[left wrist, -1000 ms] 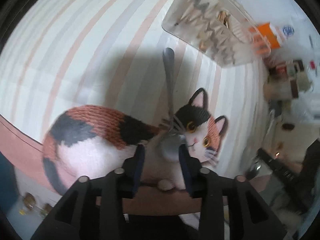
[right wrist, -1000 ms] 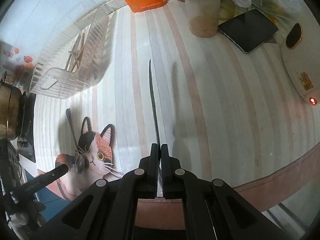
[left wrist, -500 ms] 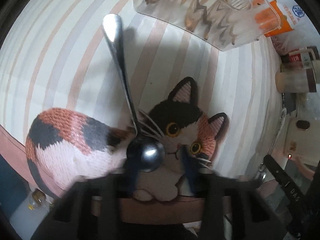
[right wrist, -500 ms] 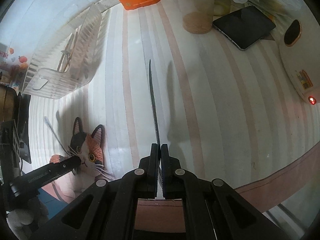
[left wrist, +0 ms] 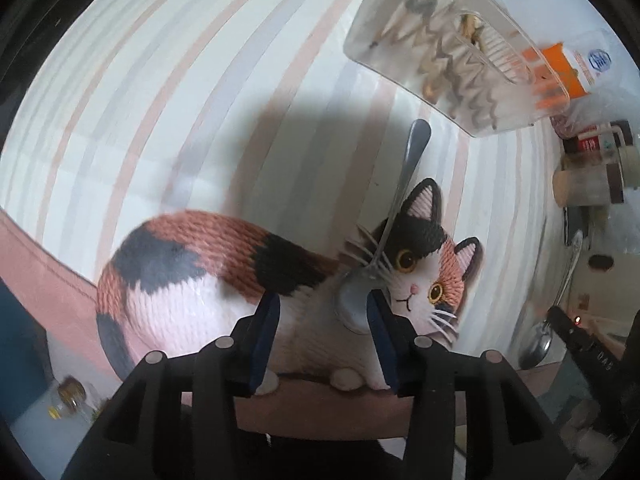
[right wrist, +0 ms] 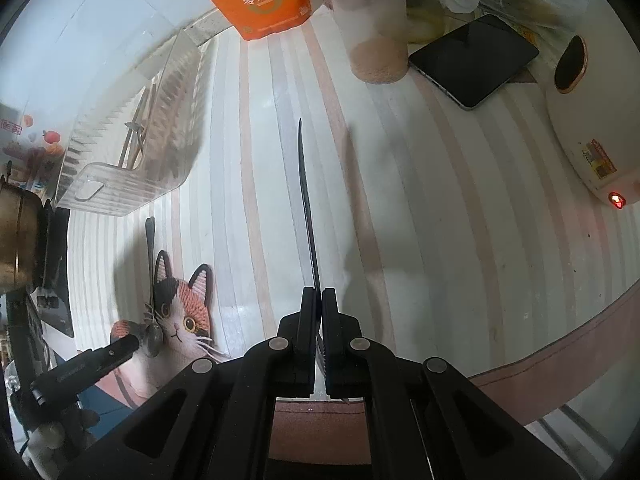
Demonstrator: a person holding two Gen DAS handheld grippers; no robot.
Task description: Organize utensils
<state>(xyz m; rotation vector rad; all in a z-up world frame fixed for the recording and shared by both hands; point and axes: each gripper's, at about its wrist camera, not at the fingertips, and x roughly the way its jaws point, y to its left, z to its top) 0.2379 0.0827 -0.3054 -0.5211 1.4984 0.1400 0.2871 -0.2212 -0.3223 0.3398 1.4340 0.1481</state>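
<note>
A metal spoon (left wrist: 394, 216) lies on a cat-shaped mat (left wrist: 224, 280), its bowl toward me and its handle pointing at the clear utensil tray (left wrist: 452, 56). My left gripper (left wrist: 322, 316) is open; the spoon's bowl sits just inside its right finger. In the right wrist view the same spoon (right wrist: 151, 280) lies on the mat (right wrist: 184, 316), with the left gripper at its bowl. My right gripper (right wrist: 319, 300) is shut on another spoon (right wrist: 307, 204), seen edge-on and held above the striped tablecloth. That spoon (left wrist: 554, 308) also shows in the left wrist view.
The clear tray (right wrist: 132, 148) holds a few utensils. An orange packet (right wrist: 264, 0), a jar (right wrist: 376, 36), a dark tablet (right wrist: 472, 60) and a white cooker (right wrist: 592, 120) stand at the back and right. A brass pot (right wrist: 16, 240) is at the left edge.
The spoon was lifted off the mat half a second ago; now it lies on the mat again, the left gripper open around its bowl. The right gripper barely moved.
</note>
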